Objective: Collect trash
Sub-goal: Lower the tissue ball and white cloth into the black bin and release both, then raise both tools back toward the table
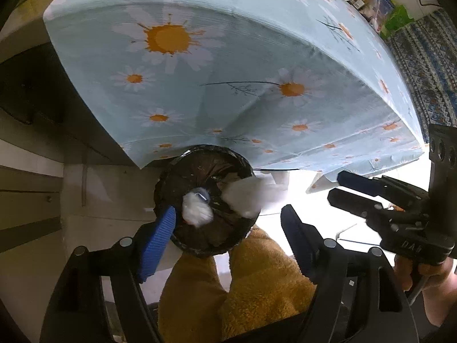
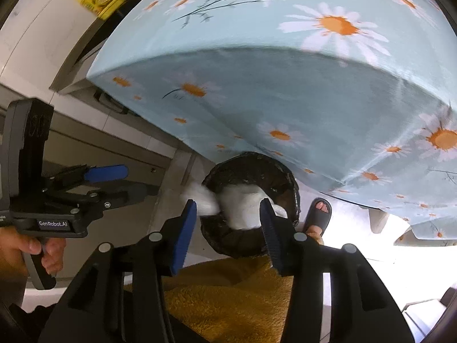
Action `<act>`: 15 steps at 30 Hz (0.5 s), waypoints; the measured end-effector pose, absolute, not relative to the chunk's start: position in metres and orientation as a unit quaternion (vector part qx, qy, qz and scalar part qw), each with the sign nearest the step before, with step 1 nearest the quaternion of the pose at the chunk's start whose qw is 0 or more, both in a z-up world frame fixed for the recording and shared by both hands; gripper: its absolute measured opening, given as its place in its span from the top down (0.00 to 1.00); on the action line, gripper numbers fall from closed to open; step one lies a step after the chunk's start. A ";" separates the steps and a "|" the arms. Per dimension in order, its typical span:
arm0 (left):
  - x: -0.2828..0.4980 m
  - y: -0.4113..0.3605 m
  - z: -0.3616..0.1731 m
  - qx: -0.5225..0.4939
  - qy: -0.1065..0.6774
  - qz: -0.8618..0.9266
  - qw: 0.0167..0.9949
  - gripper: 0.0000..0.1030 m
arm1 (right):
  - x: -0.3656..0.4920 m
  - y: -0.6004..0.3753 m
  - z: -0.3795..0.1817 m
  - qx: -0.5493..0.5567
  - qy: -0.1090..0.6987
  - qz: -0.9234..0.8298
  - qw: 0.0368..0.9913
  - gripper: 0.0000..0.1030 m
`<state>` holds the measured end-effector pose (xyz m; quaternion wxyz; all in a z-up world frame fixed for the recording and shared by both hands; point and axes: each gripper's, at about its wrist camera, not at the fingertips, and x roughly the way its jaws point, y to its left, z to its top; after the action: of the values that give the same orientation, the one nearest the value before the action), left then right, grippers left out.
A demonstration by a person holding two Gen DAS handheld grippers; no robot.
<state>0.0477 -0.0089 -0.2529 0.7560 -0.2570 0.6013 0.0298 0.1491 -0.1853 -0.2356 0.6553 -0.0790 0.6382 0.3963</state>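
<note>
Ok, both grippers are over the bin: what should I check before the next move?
1. Left gripper empty, jaws apart: ok.
2. Right gripper empty, jaws apart: ok.
3. Small tissue wad landed inside the bin: cannot tell, it may be mid-air.
4. Large tissue wad fully inside: cannot tell, it overlaps the rim.
5. Black liner folded over the rim: ok.
</note>
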 end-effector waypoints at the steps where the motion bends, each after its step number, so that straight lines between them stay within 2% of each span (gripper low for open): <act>1: 0.048 -0.008 -0.253 -0.258 0.602 0.031 0.755 0.28 | 0.151 -0.187 -0.236 -0.074 0.640 0.394 0.655 0.55; 15: 0.043 0.001 -0.239 -0.269 0.587 0.031 0.763 0.28 | 0.148 -0.186 -0.214 -0.072 0.627 0.394 0.668 0.55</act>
<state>0.0432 0.0009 -0.2390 0.7627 -0.2688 0.5875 0.0310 0.1479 -0.1858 -0.2141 0.6679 -0.0718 0.6271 0.3944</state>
